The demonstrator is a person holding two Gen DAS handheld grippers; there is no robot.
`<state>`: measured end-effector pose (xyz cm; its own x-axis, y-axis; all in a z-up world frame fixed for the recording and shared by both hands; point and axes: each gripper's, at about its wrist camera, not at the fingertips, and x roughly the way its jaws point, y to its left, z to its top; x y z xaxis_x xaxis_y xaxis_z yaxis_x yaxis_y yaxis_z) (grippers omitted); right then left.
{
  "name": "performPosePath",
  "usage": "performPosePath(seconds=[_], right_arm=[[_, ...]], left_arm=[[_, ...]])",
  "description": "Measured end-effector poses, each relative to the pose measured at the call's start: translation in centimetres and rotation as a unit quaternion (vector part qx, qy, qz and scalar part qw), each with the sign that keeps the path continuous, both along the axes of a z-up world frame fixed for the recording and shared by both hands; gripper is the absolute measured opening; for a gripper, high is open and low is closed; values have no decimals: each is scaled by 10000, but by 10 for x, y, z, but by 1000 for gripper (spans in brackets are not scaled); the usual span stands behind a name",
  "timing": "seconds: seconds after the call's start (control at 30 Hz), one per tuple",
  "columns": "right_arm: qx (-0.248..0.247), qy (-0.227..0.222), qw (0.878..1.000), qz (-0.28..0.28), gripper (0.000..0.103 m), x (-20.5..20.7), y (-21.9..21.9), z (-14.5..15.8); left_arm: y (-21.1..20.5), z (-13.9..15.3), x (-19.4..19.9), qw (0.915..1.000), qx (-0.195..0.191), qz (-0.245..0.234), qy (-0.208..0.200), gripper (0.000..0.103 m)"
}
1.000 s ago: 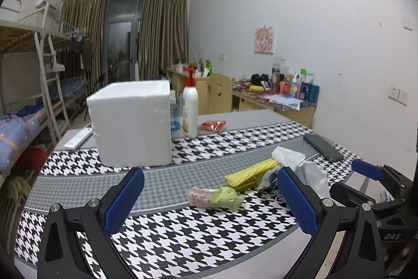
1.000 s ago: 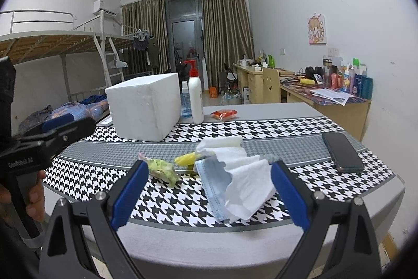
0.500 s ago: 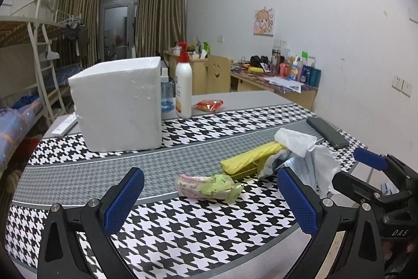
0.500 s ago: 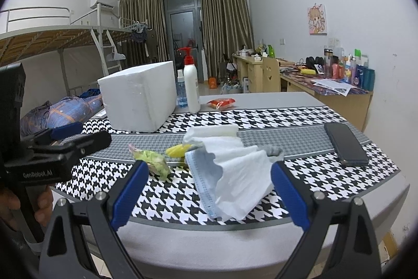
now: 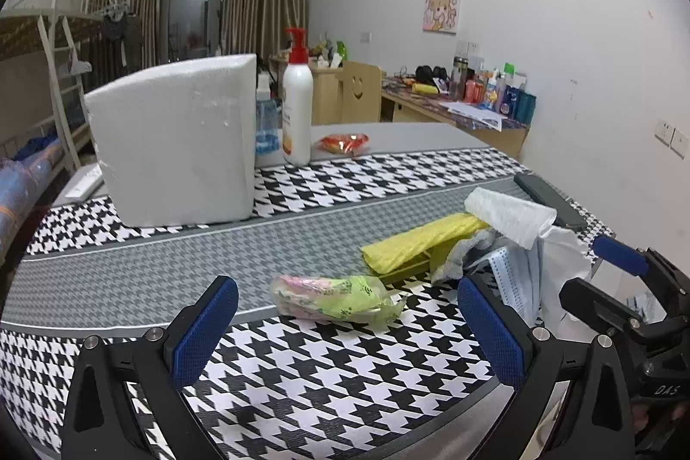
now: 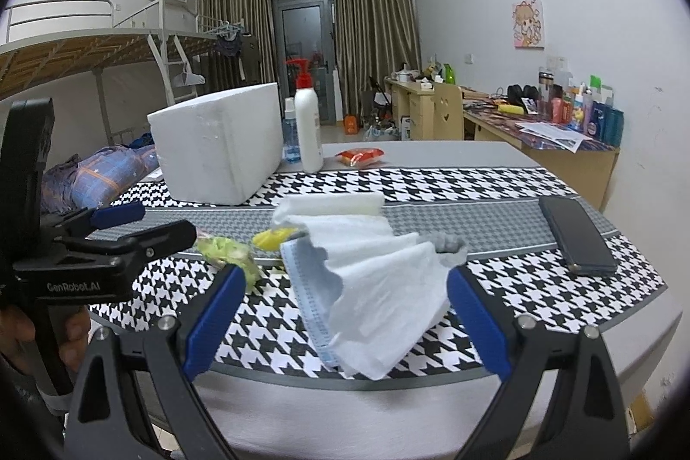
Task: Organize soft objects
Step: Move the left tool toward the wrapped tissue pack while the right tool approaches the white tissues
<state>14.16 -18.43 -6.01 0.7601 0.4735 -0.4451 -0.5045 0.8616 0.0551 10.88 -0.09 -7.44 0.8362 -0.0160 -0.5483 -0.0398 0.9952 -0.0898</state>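
A green and pink soft packet (image 5: 334,296) lies on the houndstooth cloth just ahead of my open, empty left gripper (image 5: 345,335). A yellow cloth (image 5: 420,240) lies beyond it, beside a pile of white tissue (image 5: 511,216) and a blue face mask (image 5: 515,279). In the right wrist view the white tissue (image 6: 379,274) and the mask (image 6: 308,287) lie right in front of my open, empty right gripper (image 6: 343,324). The green packet (image 6: 224,248) and the yellow cloth (image 6: 274,238) show behind them. A white foam box (image 5: 181,141) stands at the back left.
A pump bottle (image 5: 297,106), a small blue bottle (image 5: 266,123) and a red snack pack (image 5: 343,143) stand behind the box. A black phone (image 6: 575,233) lies at the right of the table. The near table edge (image 6: 388,404) is close under my right gripper.
Both grippers have moved forward and lower toward the table, so the soft items look closer. Nothing on the table has moved.
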Motion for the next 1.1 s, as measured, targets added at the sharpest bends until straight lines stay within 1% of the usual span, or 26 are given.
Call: performPosePath(seconds=[0.13, 0.27, 0.43, 0.7, 0.8, 0.87, 0.93, 0.97, 1.07, 1.1], right_arm=[[-68, 47, 10000, -22, 97, 4, -1, -2], [-49, 144, 9999, 4, 97, 8, -4, -4], [-79, 143, 9998, 76, 97, 10, -4, -5], [-127, 203, 9997, 32, 97, 18, -9, -9], [-138, 224, 9996, 35, 90, 19, -11, -11], [-131, 293, 9995, 17, 88, 21, -12, -13], [-117, 389, 9992, 23, 79, 24, -13, -15], [-92, 441, 9990, 38, 79, 25, -14, -15], [-72, 407, 9991, 57, 76, 23, -14, -15], [-58, 401, 9992, 74, 75, 23, -14, -15]], left_arm=[[-3, -5, 9, 9999, -15, -75, 122, 102], [-4, -13, 18, 9996, -8, -14, 265, 102], [-2, -20, 28, 9991, 56, 89, 401, 102], [-5, -32, 43, 9979, 67, 27, 647, 102], [-4, -36, 48, 9970, 23, 27, 776, 102], [-5, -38, 51, 9962, -4, -12, 870, 102], [-6, -39, 52, 9958, 18, -29, 916, 102], [-6, -39, 53, 9957, 22, -32, 930, 102], [-5, -43, 56, 9946, -1, -20, 1039, 101], [-4, -44, 57, 9941, -25, 11, 1089, 98]])
